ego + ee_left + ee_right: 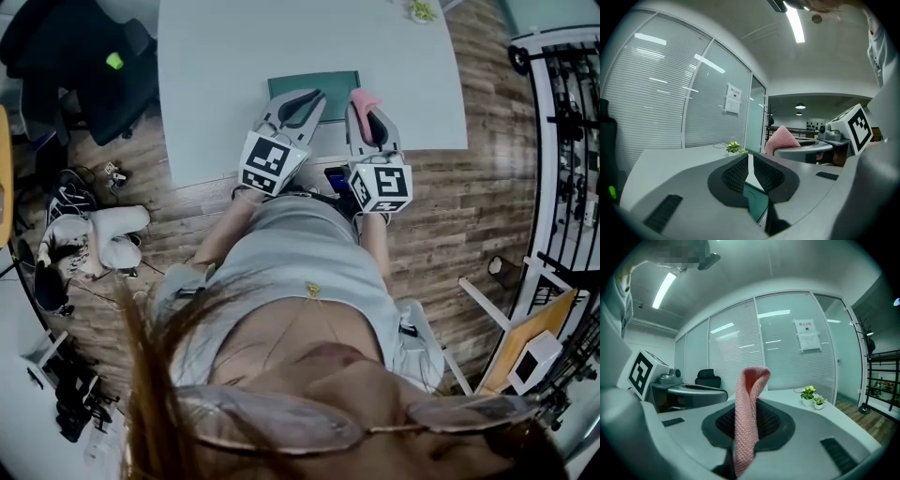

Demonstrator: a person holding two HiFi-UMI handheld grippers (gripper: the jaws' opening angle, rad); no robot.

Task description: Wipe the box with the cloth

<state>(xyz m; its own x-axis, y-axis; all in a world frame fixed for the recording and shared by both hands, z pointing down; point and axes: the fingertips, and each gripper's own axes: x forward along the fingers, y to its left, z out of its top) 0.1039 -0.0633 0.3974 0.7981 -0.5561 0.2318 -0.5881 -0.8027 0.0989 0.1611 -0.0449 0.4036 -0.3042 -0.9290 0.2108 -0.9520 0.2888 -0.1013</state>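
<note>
Wide bare table [216,56] beyond box [339,82]; left gripper [749,164] closed, right gripper [368,111] tight on cloth [746,427].

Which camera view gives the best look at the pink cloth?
The right gripper view: the pink cloth stands at its centre, pinched between the right gripper's jaws, its knit clear. The head view shows only a small pink tip; the left gripper view shows a pink peak farther off.

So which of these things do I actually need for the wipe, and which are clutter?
For the job: box, pink cloth pinched in the right claw, left claw shut.
Just lying about: small potted plants, office chair, shoes, metal rack.
</note>
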